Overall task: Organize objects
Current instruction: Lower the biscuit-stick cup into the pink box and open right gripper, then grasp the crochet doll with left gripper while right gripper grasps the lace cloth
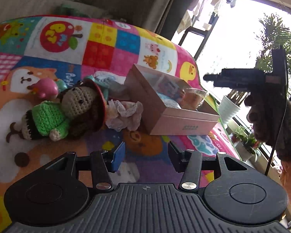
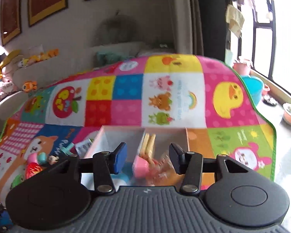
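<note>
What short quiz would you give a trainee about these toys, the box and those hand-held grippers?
1. True or false: the crocheted doll is already inside the pink box.
2. Which hand-held gripper is above the box: A) left hand-held gripper, B) right hand-held gripper?
3. Fill in: both hand-held grippers are ____ and hold nothing.

Key
1. False; it lies on the colourful mat beside the box.
2. B; its view looks down into the box's compartments.
3. Open.
</note>
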`<action>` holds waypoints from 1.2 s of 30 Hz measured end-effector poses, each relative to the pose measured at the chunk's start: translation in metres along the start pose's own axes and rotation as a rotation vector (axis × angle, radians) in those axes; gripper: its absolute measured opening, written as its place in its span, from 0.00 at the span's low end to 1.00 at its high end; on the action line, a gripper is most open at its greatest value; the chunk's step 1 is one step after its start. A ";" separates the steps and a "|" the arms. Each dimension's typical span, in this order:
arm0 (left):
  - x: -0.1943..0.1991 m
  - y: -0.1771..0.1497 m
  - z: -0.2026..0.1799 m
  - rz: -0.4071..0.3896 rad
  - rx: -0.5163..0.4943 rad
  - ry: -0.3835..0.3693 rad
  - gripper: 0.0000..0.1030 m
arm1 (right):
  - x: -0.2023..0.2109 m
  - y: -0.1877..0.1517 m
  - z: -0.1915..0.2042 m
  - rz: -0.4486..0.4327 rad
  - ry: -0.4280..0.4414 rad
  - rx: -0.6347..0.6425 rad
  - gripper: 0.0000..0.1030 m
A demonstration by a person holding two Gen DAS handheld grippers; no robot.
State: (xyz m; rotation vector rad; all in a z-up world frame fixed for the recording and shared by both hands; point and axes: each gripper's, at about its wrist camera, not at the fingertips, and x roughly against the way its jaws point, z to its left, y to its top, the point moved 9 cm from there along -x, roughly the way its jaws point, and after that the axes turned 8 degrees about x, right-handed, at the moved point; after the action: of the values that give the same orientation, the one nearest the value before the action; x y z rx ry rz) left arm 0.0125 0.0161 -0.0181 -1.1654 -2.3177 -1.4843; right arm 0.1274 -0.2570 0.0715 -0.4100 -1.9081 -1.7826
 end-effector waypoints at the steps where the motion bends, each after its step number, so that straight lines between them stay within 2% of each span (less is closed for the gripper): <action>1: 0.000 0.001 0.002 -0.003 0.002 0.001 0.52 | -0.007 -0.006 -0.004 0.031 -0.003 -0.021 0.46; 5: 0.002 0.006 0.002 -0.030 -0.027 0.022 0.52 | -0.043 -0.029 -0.010 0.137 0.029 -0.111 0.46; 8: 0.006 0.010 0.004 -0.052 -0.073 0.061 0.52 | -0.066 -0.025 -0.004 0.121 0.056 -0.140 0.49; 12: 0.008 0.013 0.013 -0.062 -0.083 0.105 0.52 | -0.093 -0.018 0.024 0.151 0.204 -0.180 0.51; 16: 0.015 0.021 0.018 -0.100 -0.073 0.118 0.52 | -0.093 -0.015 0.039 0.139 0.187 -0.104 0.53; 19: 0.021 0.033 0.019 -0.150 -0.106 0.138 0.52 | -0.088 -0.025 0.027 0.175 0.144 -0.101 0.53; 22: 0.022 0.049 0.025 -0.188 -0.160 0.192 0.52 | -0.069 -0.030 0.013 0.136 0.093 -0.091 0.55; 23: 0.023 0.056 0.030 -0.199 -0.164 0.202 0.52 | -0.059 -0.030 0.012 0.110 0.081 -0.073 0.57; 25: 0.021 0.068 0.044 -0.202 -0.147 0.224 0.52 | -0.034 -0.030 0.015 0.044 0.076 -0.036 0.74; 27: 0.019 0.077 0.062 -0.198 -0.113 0.252 0.52 | -0.009 -0.033 0.025 -0.020 0.083 0.015 0.81; 29: 0.020 0.082 0.075 -0.185 -0.074 0.254 0.52 | 0.013 -0.041 0.042 -0.067 0.089 0.097 0.82; 31: 0.023 0.081 0.077 -0.172 -0.055 0.218 0.52 | 0.029 -0.053 0.063 -0.095 0.095 0.184 0.85; 35: 0.026 0.078 0.076 -0.163 -0.082 0.216 0.52 | 0.040 -0.081 0.121 -0.128 0.131 0.388 0.85; 36: 0.024 0.078 0.078 -0.155 -0.081 0.219 0.52 | 0.038 -0.086 0.137 -0.131 0.148 0.433 0.82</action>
State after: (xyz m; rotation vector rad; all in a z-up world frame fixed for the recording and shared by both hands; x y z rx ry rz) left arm 0.0696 0.1091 0.0098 -0.8080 -2.2609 -1.6786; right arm 0.0290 -0.1350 0.0164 0.0003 -2.1757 -1.3732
